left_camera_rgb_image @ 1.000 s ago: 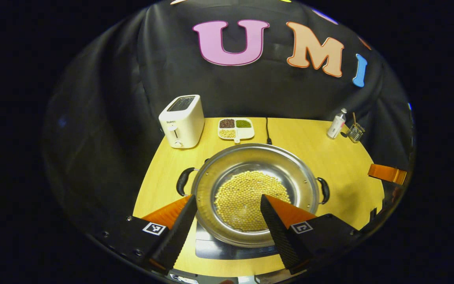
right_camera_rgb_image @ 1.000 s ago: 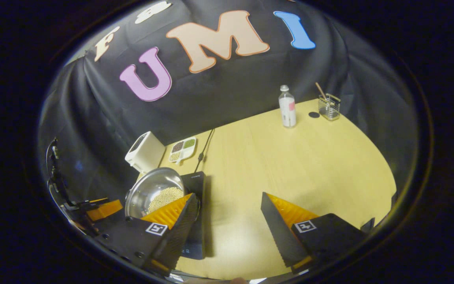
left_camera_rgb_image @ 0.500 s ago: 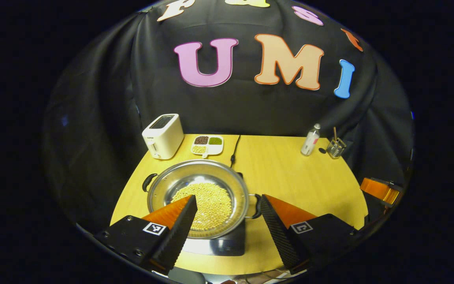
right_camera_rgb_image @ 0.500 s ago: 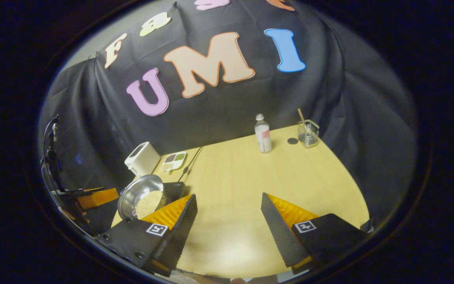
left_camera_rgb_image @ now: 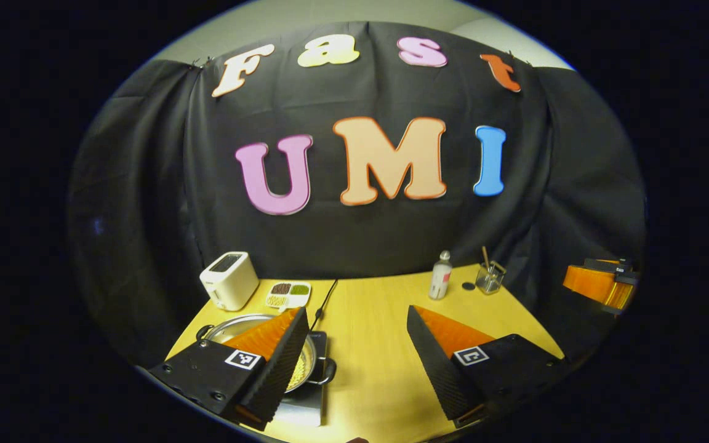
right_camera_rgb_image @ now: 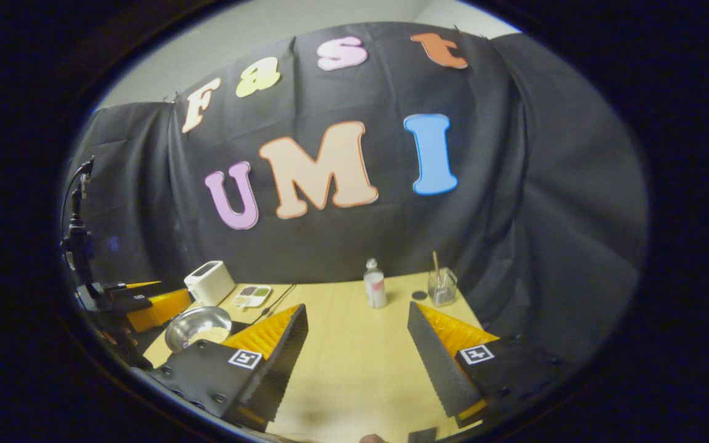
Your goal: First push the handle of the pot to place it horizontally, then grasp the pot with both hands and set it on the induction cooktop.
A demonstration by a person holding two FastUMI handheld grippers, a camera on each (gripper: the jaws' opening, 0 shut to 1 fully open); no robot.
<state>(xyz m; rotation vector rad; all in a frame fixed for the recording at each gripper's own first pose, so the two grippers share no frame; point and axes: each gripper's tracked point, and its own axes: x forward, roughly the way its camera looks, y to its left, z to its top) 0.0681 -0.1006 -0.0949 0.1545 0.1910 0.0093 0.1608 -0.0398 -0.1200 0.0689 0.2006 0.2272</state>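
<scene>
The steel pot (left_camera_rgb_image: 222, 328), holding yellow beans, rests on the black induction cooktop (left_camera_rgb_image: 302, 406) at the table's near left, its black side handles (left_camera_rgb_image: 325, 374) pointing left and right. My left gripper (left_camera_rgb_image: 356, 309) hovers open above and behind the pot, and its left finger covers much of the bowl. In the right gripper view the pot (right_camera_rgb_image: 197, 326) lies far to the lower left, beside the other gripper (right_camera_rgb_image: 145, 306). My right gripper (right_camera_rgb_image: 357, 305) stands open over bare table, holding nothing. It also appears at the far right edge of the left gripper view (left_camera_rgb_image: 600, 284).
Along the table's back edge stand a white toaster (left_camera_rgb_image: 228, 280), a divided dish of beans (left_camera_rgb_image: 288, 294), a small bottle (left_camera_rgb_image: 440, 275) and a glass with a stick (left_camera_rgb_image: 490, 277). A black cable (left_camera_rgb_image: 325, 301) runs from the cooktop to the wall.
Both grippers have drawn back and up from the pot, which shrinks toward the lower left of each view. More of the wall shows now. The pot stays on the cooktop.
</scene>
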